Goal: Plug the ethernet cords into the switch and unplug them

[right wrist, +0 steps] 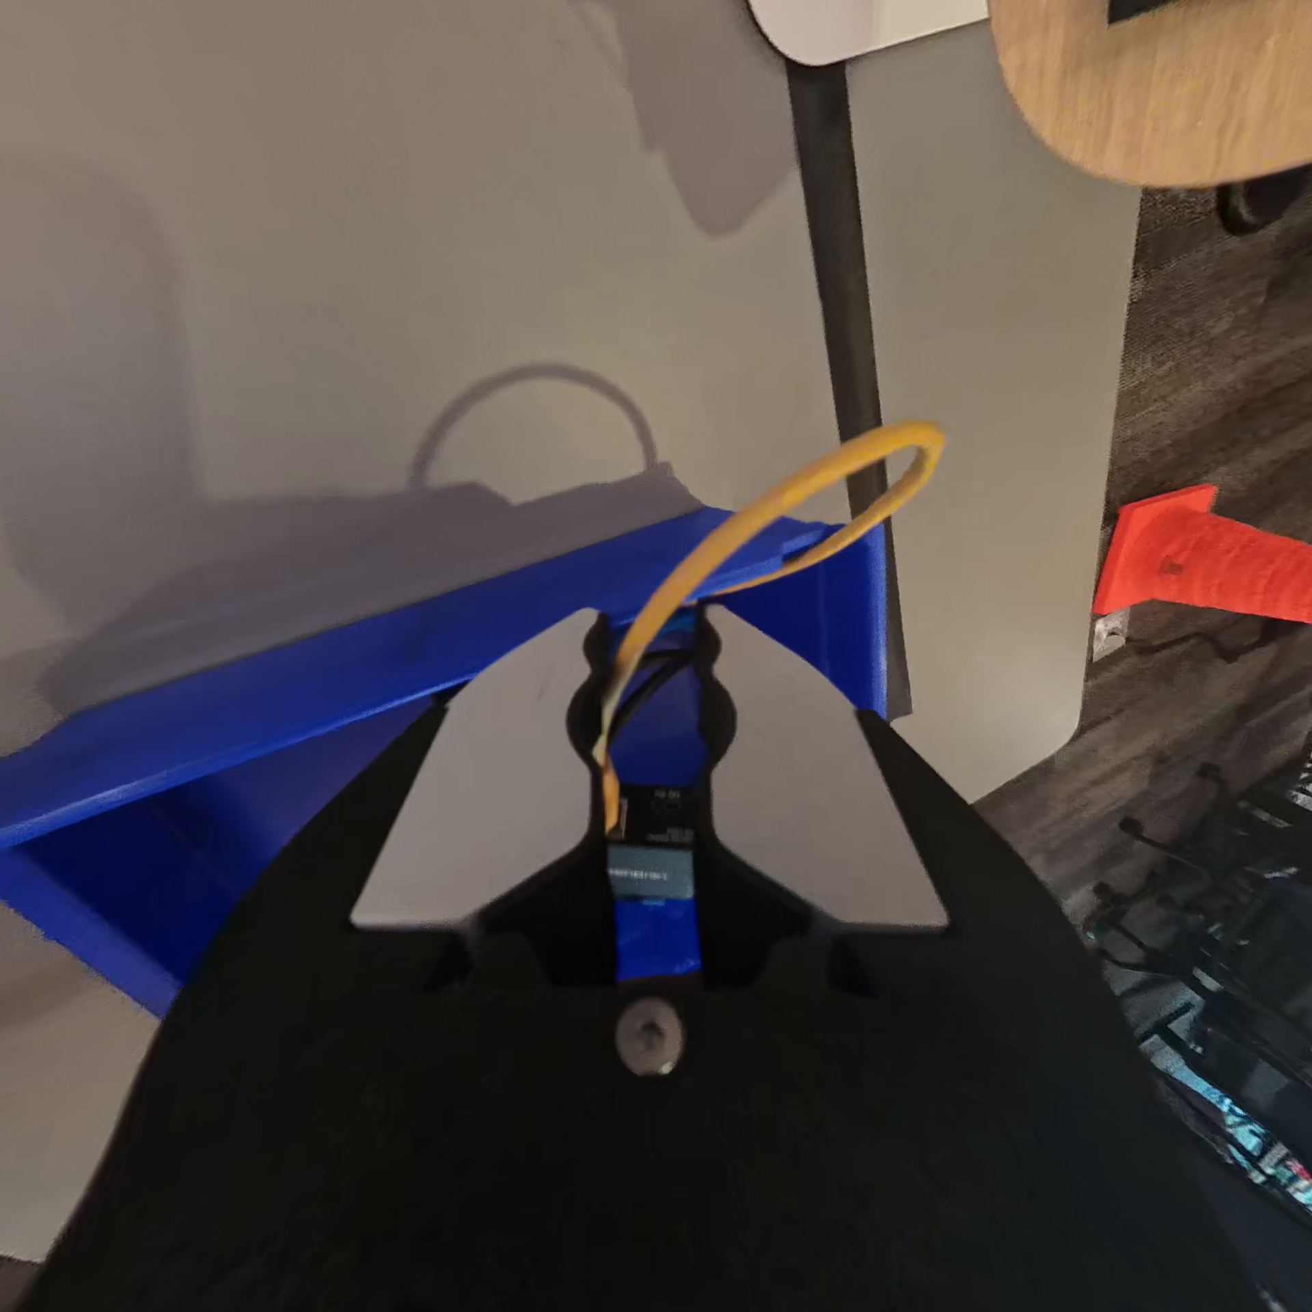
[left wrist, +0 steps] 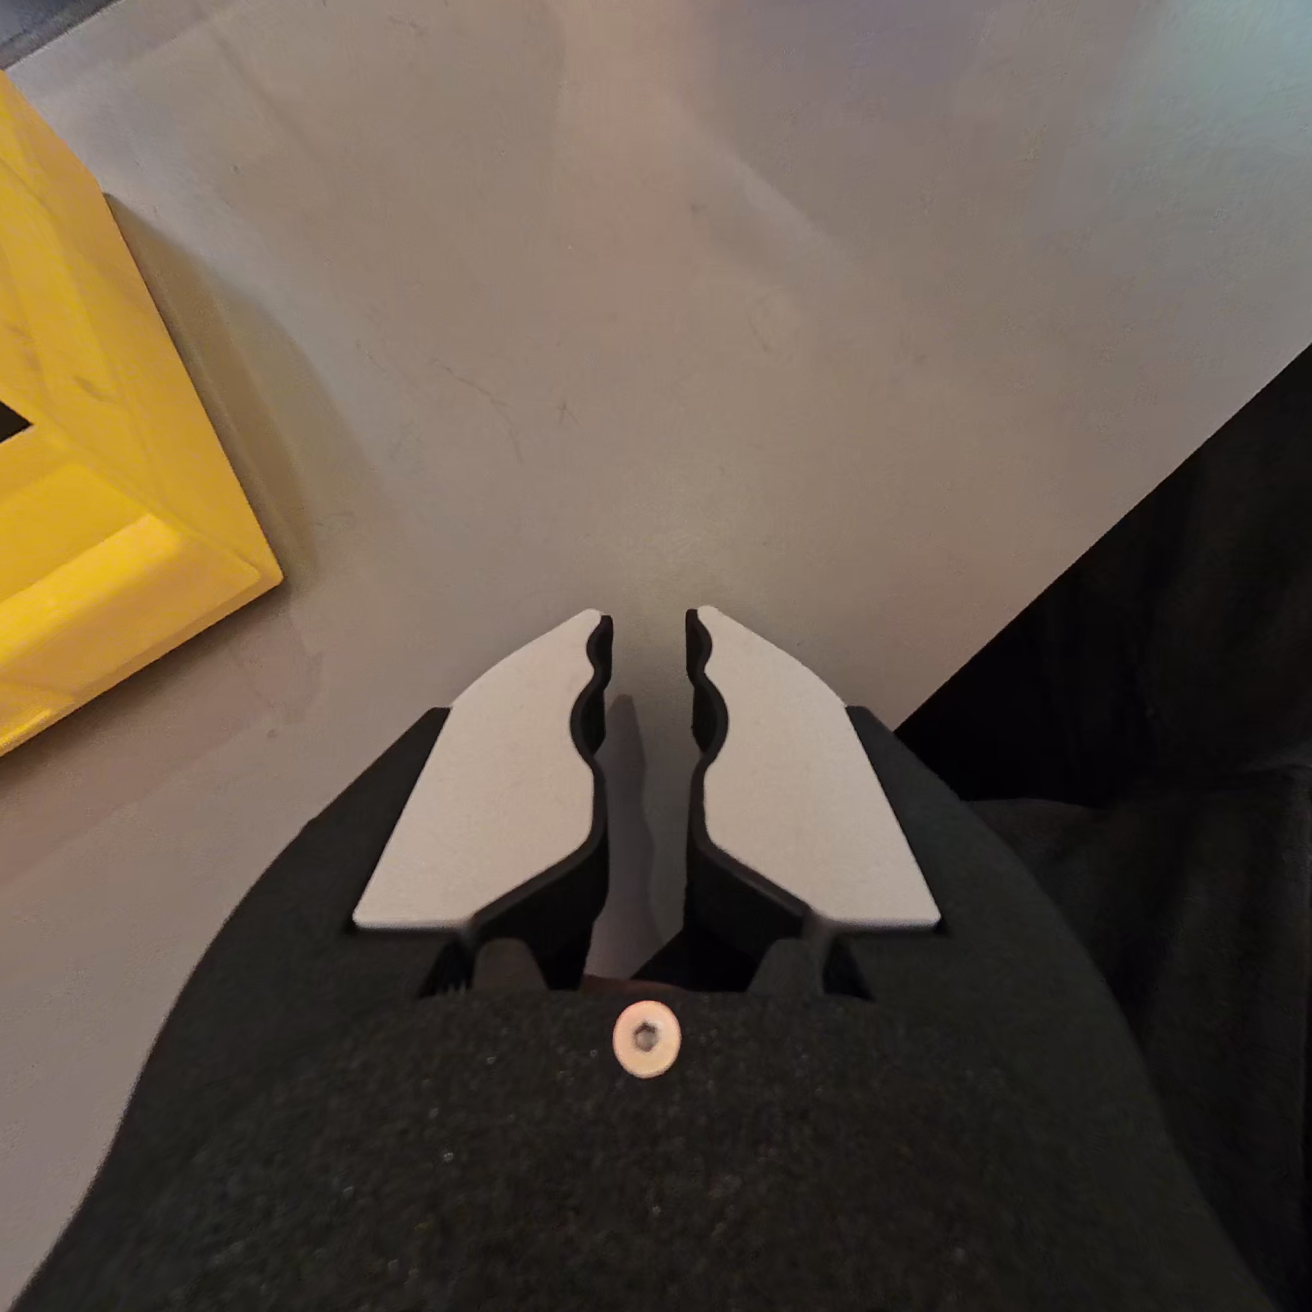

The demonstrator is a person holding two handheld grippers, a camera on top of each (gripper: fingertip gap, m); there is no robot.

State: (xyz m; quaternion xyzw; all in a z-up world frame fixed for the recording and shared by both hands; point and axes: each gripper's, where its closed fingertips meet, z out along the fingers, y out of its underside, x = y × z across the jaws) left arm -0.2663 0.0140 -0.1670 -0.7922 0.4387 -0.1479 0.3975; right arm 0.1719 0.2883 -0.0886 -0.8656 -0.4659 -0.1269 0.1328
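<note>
In the right wrist view my right gripper [right wrist: 657,628] hangs over a blue printed holder [right wrist: 355,660]. A black switch [right wrist: 657,816] sits in the holder, seen low between the fingers. A yellow ethernet cord [right wrist: 781,490] rises from the switch, passes between the fingers beside the left one, loops up to the right and comes back down to the holder's right end. A black cord [right wrist: 653,674] also runs between the fingers. The pads stand apart and do not squeeze the cords. In the left wrist view my left gripper [left wrist: 649,625] is open and empty above the bare grey table [left wrist: 639,284].
A yellow printed block [left wrist: 106,461] lies left of the left gripper, and dark cloth [left wrist: 1171,639] lies beyond the table edge on its right. Near the right gripper are a black pole [right wrist: 845,284], a round wooden board [right wrist: 1150,92] and a red printed piece [right wrist: 1193,561] over the dark floor. About 50 cm separates my left fingertips from my right.
</note>
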